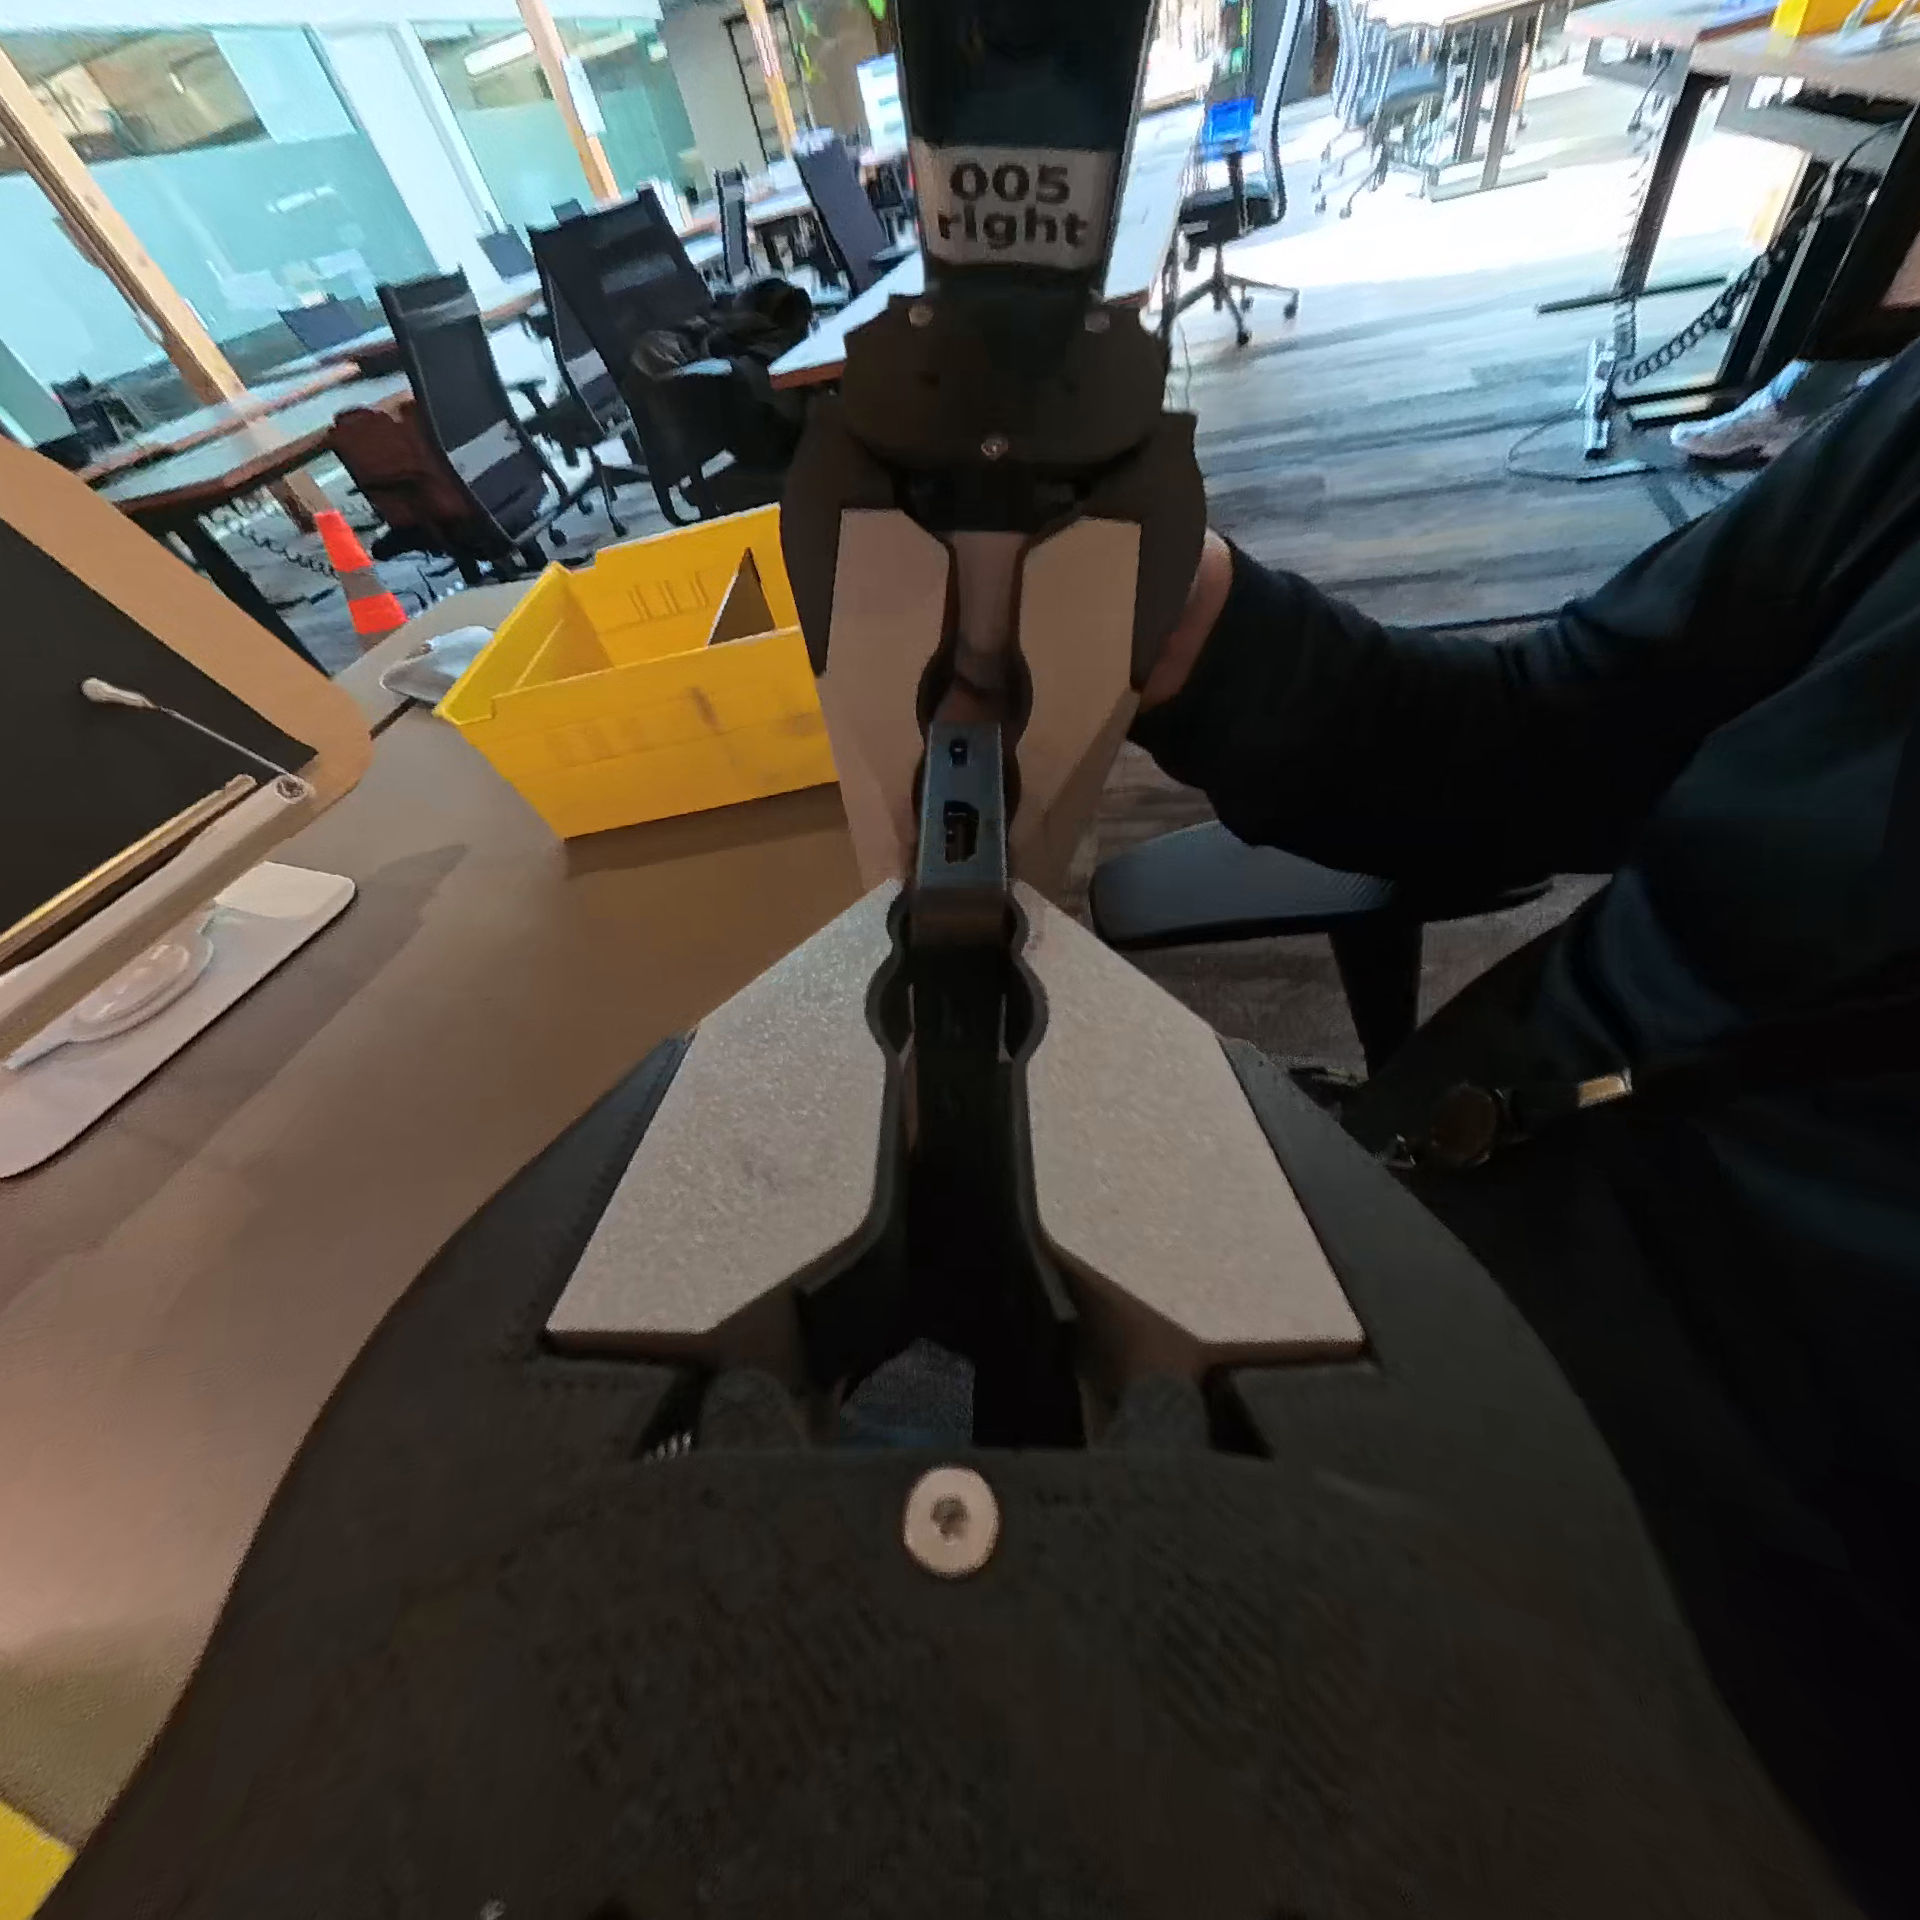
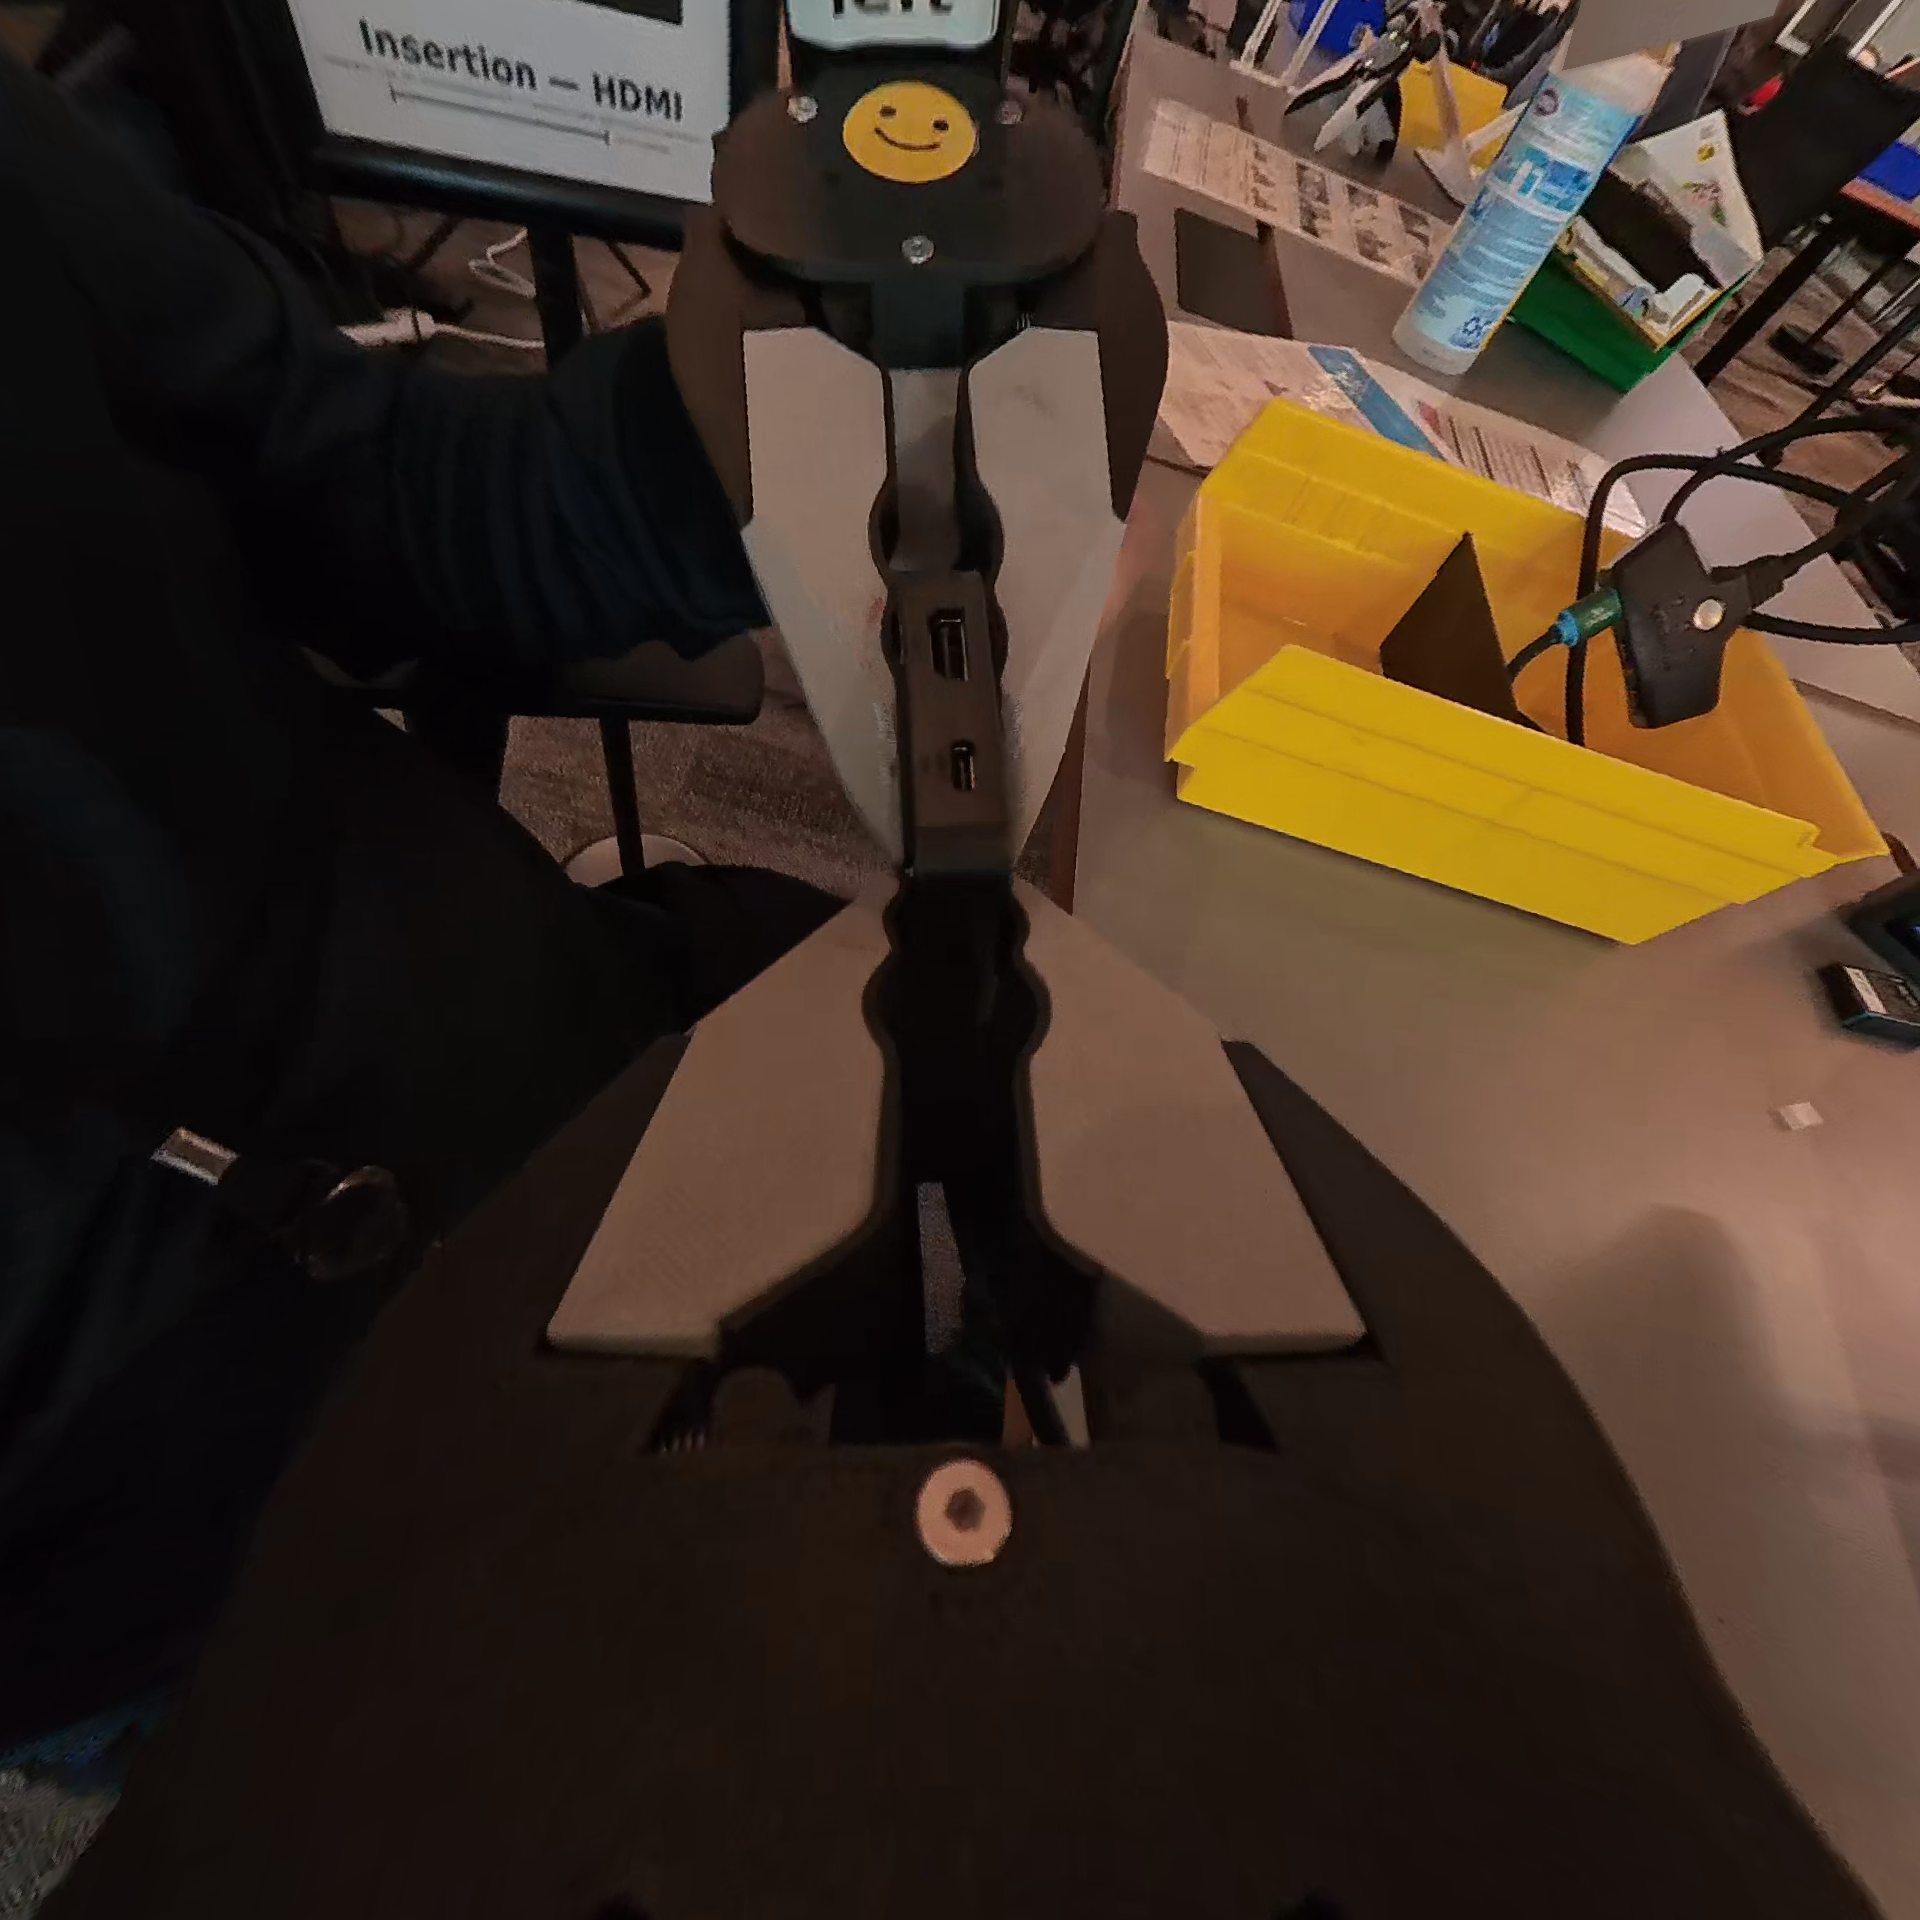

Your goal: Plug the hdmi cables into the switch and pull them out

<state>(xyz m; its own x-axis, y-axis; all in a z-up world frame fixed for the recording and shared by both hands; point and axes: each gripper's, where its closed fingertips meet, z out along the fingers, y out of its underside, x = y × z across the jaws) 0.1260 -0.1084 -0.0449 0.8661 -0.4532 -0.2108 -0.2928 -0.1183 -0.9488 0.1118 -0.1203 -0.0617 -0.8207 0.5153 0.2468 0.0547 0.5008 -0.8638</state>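
The switch (image 1: 961, 821), a small dark box, is held in the air between the two grippers, over the edge of the table (image 1: 436, 997). The left gripper (image 1: 961, 920) has its jaws closed on one end of the switch. The right gripper (image 1: 971, 675) faces it from the opposite side, and its jaws are closed on the other end. In the right wrist view the switch (image 2: 951, 727) shows two open ports on its side, and no cable is plugged in them. A yellow bin (image 2: 1455, 727) stands on the table near the grippers. Black cables (image 2: 1662, 623) with a dark connector hang over its rim. A sleeve (image 1: 1507, 727) reaches to the right gripper.
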